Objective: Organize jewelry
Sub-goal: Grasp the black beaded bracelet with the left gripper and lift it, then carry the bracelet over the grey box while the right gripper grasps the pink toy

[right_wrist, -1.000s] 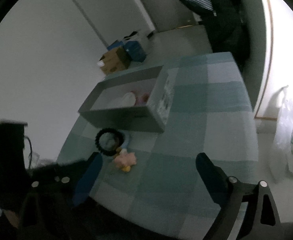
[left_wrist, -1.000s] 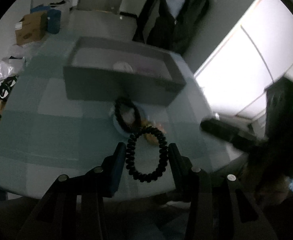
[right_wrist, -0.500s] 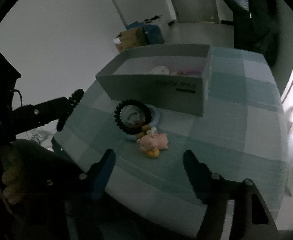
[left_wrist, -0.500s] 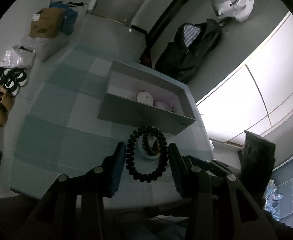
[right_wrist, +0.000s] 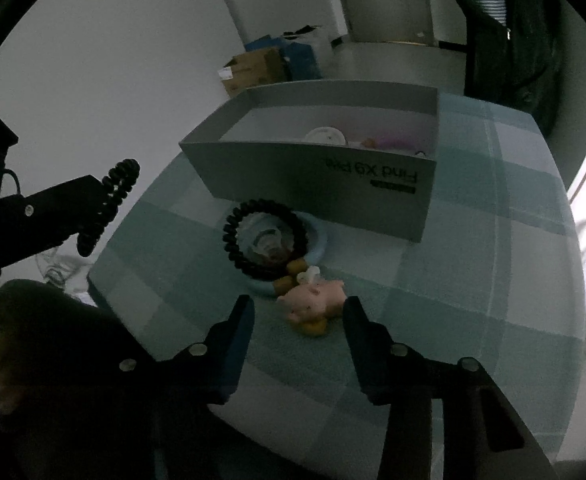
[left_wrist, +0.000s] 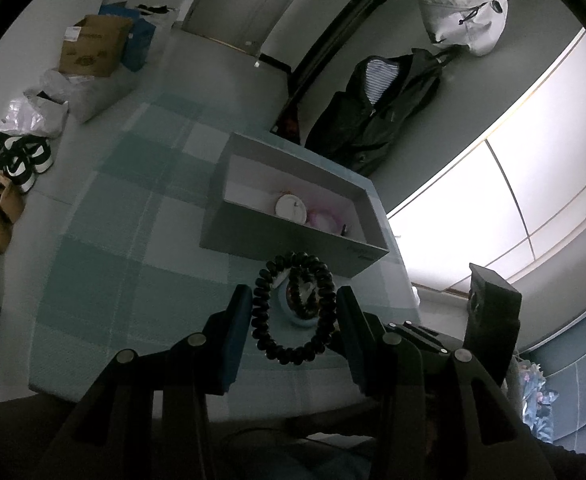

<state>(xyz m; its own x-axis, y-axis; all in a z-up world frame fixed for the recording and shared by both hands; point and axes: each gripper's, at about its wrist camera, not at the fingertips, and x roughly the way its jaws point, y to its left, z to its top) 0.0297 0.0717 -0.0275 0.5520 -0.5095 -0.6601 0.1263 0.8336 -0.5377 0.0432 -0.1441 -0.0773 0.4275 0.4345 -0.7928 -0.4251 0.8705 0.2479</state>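
My left gripper (left_wrist: 293, 296) is shut on a black spiral ring (left_wrist: 293, 308), held upright above the table's near edge; the right wrist view shows that ring (right_wrist: 109, 204) at the far left. A black bead bracelet (right_wrist: 265, 240) lies across a pale blue dish (right_wrist: 321, 240) in front of the grey open box (right_wrist: 313, 176). A pink pig charm (right_wrist: 313, 300) lies beside the dish. My right gripper (right_wrist: 298, 308) hovers over the pig with its jaws closing; the pig shows between the fingers and the pads are not pressing on it.
The box (left_wrist: 293, 240) holds a white round piece (left_wrist: 291, 208) and a pink item (left_wrist: 323, 218). A teal checked cloth (right_wrist: 473, 280) covers the table. On the floor are a cardboard box (left_wrist: 93, 46), bags and shoes (left_wrist: 21, 160). A dark jacket (left_wrist: 377, 116) hangs behind.
The right gripper's jaws have narrowed a lot and it has moved over the pig. The left gripper has drawn back and up from the box, still holding the spiral ring.
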